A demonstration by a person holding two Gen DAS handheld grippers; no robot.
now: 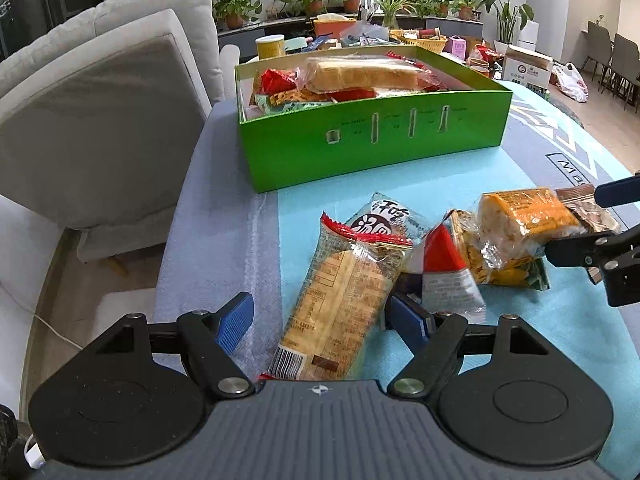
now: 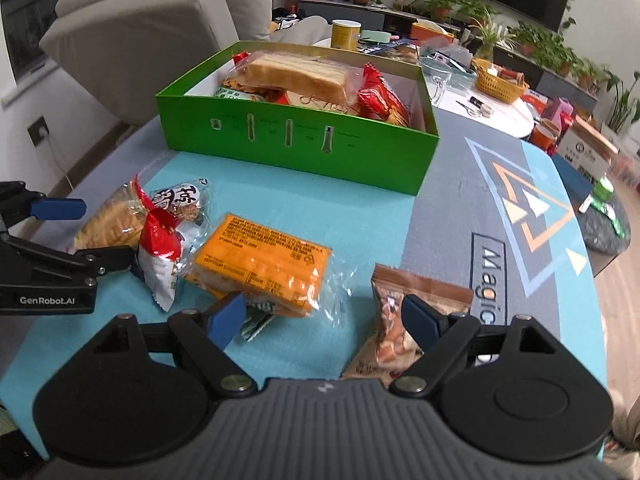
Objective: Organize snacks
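Nearest, left gripper, jaws spread, straddling a long clear-wrapped biscuit pack flat on the blue table mat; pads apparently not pressing, though right-side contact hard to judge. Right gripper, jaws likewise apart and empty, poised between the orange-wrapped cake and a brown nut pouch; left pad over the cake's near corner, right pad in front of the pouch.

Beside these, still loose on the mat: a red-and-white packet, a black-and-white wrapped snack, and a yellow-green packet partly buried under the cake.

Beyond, the green box, lid off, already loaded with a bagged bread loaf over several red and green packets. Judged roughly half done: about six items left outside.

Lower box contents concealed by the loaf; printing unreadable; nut pouch base cut off by the gripper body.
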